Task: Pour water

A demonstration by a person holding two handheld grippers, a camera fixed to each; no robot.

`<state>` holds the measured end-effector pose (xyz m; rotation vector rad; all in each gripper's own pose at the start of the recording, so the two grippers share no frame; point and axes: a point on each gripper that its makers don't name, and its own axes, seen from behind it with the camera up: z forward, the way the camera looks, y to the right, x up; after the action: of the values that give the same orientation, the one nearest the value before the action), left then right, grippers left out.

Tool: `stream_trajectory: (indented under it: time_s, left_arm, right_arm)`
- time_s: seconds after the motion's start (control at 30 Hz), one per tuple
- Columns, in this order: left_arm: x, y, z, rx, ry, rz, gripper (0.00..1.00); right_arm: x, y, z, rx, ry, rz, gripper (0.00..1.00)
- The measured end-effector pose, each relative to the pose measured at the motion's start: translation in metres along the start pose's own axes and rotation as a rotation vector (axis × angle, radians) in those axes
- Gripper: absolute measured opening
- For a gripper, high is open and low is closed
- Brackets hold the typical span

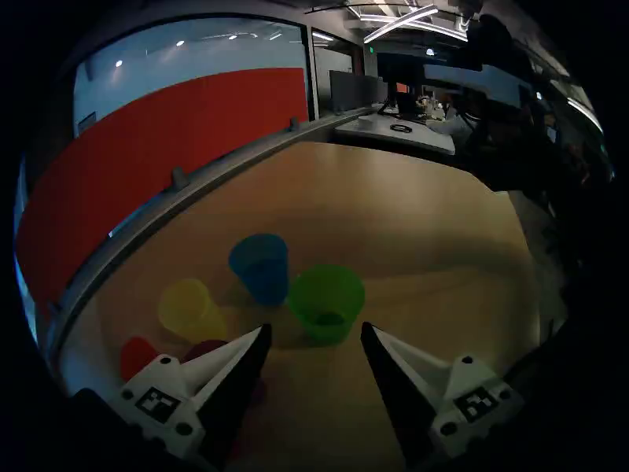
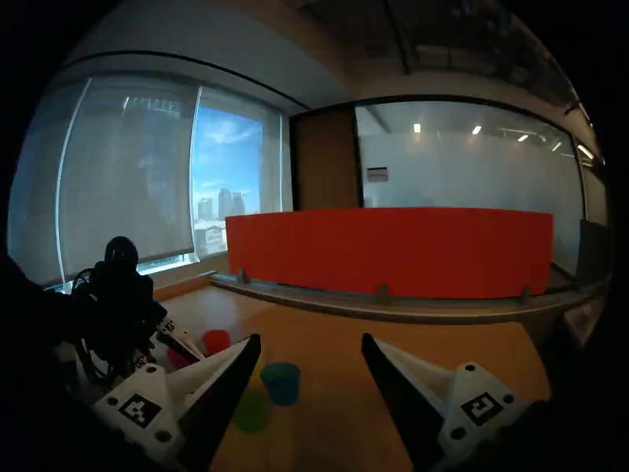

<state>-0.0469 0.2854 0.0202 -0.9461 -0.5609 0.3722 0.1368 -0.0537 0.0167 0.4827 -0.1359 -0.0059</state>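
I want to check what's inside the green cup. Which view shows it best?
The left gripper view: the green cup stands near, whole, its open mouth and inside facing the camera. The right gripper view shows it farther off, small and dim, low beside a finger of the right tool.

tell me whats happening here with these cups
A person holds a tool in each hand above a wooden table. The left tool is open and empty, aimed at the green cup. The blue cup, yellow cup and red cup stand close by. The right tool, also open and empty, hangs farther back, facing the same cups. No pouring has begun.
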Motion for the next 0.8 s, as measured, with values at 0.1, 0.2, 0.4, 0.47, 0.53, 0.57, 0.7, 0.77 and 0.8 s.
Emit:
stream_trajectory:
  time_s: [0.1, 0.2, 0.4, 0.47, 0.53, 0.57, 0.7, 0.77, 0.8]
  left_arm:
    - [-0.003, 0.002, 0.006, -0.004, -0.014, -0.001, 0.84]
    - [-0.006, 0.002, 0.012, 0.0, -0.03, -0.002, 0.84]
    - [-0.009, 0.004, 0.023, -0.004, -0.044, -0.016, 0.84]
    - [-0.01, 0.006, 0.026, -0.008, -0.046, -0.022, 0.84]
    - [-0.011, 0.007, 0.03, -0.01, -0.05, -0.024, 0.84]
    - [-0.012, 0.007, 0.032, -0.011, -0.051, -0.024, 0.84]
    - [-0.013, 0.009, 0.039, -0.014, -0.056, -0.024, 0.84]
    - [-0.013, 0.01, 0.042, -0.016, -0.058, -0.028, 0.84]
    - [-0.014, 0.01, 0.044, -0.018, -0.059, -0.031, 0.84]
  right_arm:
    - [0.0, 0.001, 0.0, 0.0, -0.001, -0.001, 0.99]
    - [-0.001, 0.001, 0.0, -0.001, -0.001, -0.002, 0.99]
    - [-0.003, 0.003, 0.001, -0.001, -0.003, 0.0, 0.99]
    - [-0.004, 0.004, 0.001, -0.003, -0.003, 0.0, 0.99]
    - [-0.006, 0.006, 0.002, -0.005, -0.004, 0.001, 0.99]
    - [-0.006, 0.007, 0.002, -0.006, -0.004, 0.001, 0.99]
    - [-0.009, 0.009, 0.003, -0.008, -0.006, 0.006, 0.99]
    - [-0.01, 0.01, 0.004, -0.008, -0.007, 0.008, 0.99]
    - [-0.011, 0.01, 0.004, -0.008, -0.008, 0.009, 0.99]
